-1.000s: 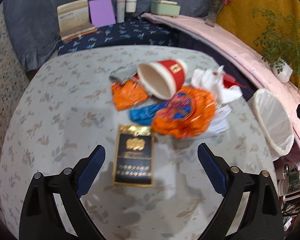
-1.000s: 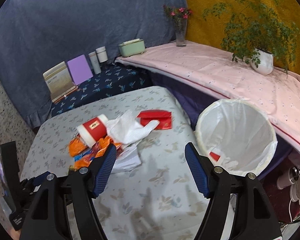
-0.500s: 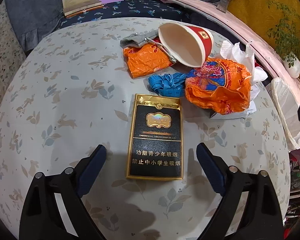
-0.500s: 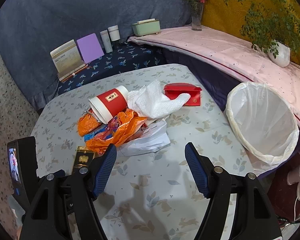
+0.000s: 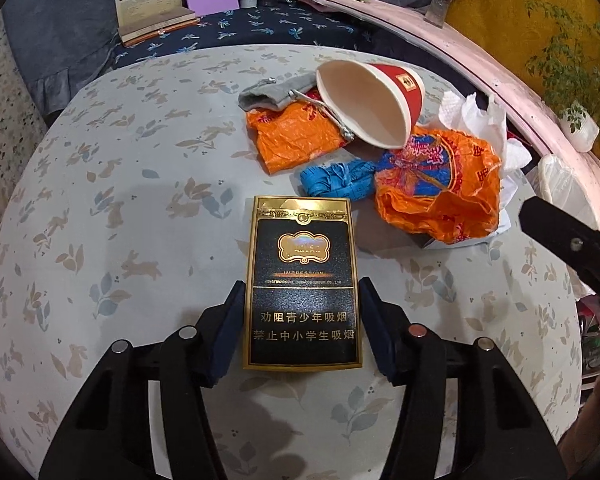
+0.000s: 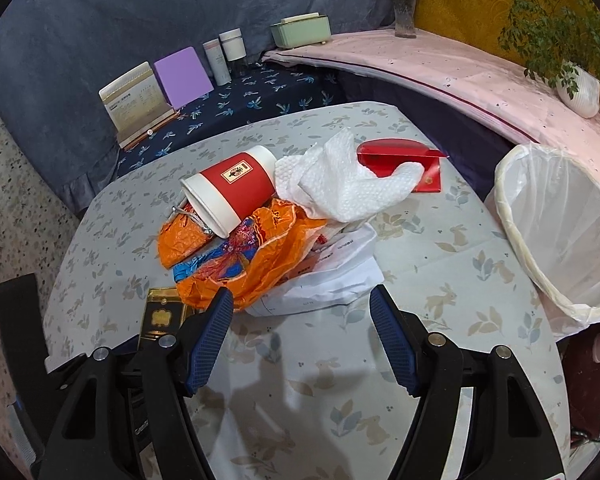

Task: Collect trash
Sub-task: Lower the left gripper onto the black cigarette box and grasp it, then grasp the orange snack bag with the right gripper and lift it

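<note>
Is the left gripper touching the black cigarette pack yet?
Cannot tell. In the left wrist view the left gripper is closing around the cigarette pack; its pads sit at the edges, contact unclear.

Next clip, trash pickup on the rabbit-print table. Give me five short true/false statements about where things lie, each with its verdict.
1. The black-and-gold cigarette pack lies flat between the left gripper fingers. True.
2. The red paper cup stands upright. False: it lies on its side, resting on the orange plastic wrappers.
3. The white-lined waste bin sits at the table's right edge in the right wrist view. True.
4. The right gripper holds the white paper towel. False: its jaws are open and empty.
5. The red flat pouch is inside the bin. False: it lies on the table.
</note>
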